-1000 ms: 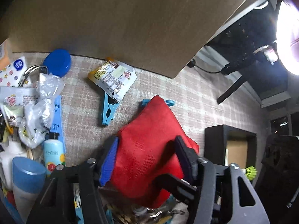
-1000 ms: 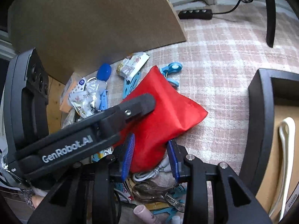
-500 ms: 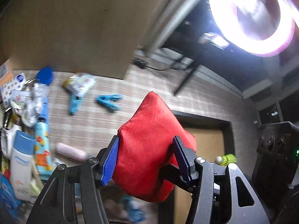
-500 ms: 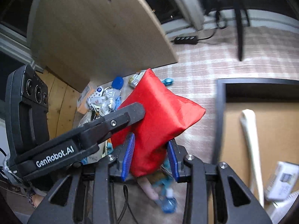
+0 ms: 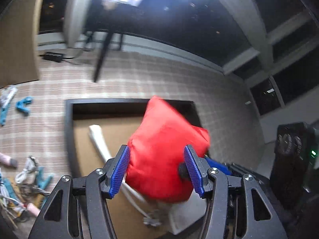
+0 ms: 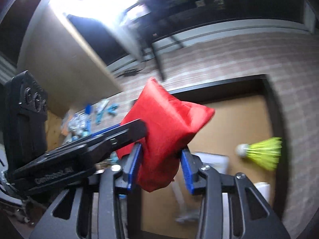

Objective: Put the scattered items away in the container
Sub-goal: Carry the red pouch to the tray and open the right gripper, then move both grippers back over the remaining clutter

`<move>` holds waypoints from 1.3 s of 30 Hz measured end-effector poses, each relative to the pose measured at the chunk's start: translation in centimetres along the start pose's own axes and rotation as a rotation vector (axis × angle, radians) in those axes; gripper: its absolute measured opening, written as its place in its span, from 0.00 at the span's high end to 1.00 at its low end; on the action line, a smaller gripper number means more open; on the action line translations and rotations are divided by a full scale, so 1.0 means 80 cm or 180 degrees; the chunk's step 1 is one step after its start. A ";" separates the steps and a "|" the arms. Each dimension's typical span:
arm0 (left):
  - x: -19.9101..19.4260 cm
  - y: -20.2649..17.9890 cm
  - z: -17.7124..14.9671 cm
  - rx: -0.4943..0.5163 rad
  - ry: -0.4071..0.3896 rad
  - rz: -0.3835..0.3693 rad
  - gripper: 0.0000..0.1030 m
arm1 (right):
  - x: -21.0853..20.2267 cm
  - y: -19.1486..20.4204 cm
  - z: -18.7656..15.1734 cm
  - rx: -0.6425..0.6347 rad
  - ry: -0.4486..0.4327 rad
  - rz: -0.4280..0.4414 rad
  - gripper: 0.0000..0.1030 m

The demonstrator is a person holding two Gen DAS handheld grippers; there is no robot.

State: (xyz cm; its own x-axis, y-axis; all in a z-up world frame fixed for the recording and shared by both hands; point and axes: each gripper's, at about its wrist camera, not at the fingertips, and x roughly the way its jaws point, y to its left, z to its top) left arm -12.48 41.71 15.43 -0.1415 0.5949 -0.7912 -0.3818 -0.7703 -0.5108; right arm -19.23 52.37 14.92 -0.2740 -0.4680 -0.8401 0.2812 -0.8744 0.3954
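Both grippers are carrying the red pouch off the floor clutter and over the black tray, so the drop is looking close. The left gripper is pinching the pouch, pads pressed into its sides. The right gripper is loosening, its jaws having just been widening with the pouch's tail between them, cloth barely touching the pads. Beyond, a yellow shuttlecock and a white stick are lying in the tray, blue clips waiting on the rug
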 end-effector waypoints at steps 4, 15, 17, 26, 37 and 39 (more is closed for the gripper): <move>-0.007 -0.026 -0.008 0.0202 -0.0064 0.0102 0.48 | -0.020 -0.037 -0.004 0.0113 -0.0082 -0.0154 0.58; -0.057 0.012 -0.052 0.0189 -0.0230 0.0436 0.48 | -0.029 -0.020 -0.024 -0.0117 -0.0186 -0.0092 0.53; -0.069 0.030 -0.071 0.0166 -0.0233 0.0546 0.48 | -0.025 -0.006 -0.031 -0.0248 -0.0197 -0.0075 0.53; -0.154 0.183 -0.164 -0.0555 -0.0410 0.1093 0.48 | 0.017 0.073 -0.076 -0.0906 0.0025 0.0037 0.53; -0.205 0.303 -0.253 -0.1388 -0.0527 0.1285 0.48 | 0.072 0.150 -0.117 -0.1473 0.0354 0.0171 0.55; -0.202 0.306 -0.253 -0.1384 -0.0524 0.1279 0.48 | 0.082 0.168 -0.125 -0.1605 0.0398 0.0183 0.57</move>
State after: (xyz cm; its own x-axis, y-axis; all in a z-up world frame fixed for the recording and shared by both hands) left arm -1.08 8.61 8.94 -0.3495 0.2395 -0.9058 0.1334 -0.9442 -0.3011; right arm -8.06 38.79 10.99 -0.1419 -0.4677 -0.8724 0.7091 -0.6630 0.2401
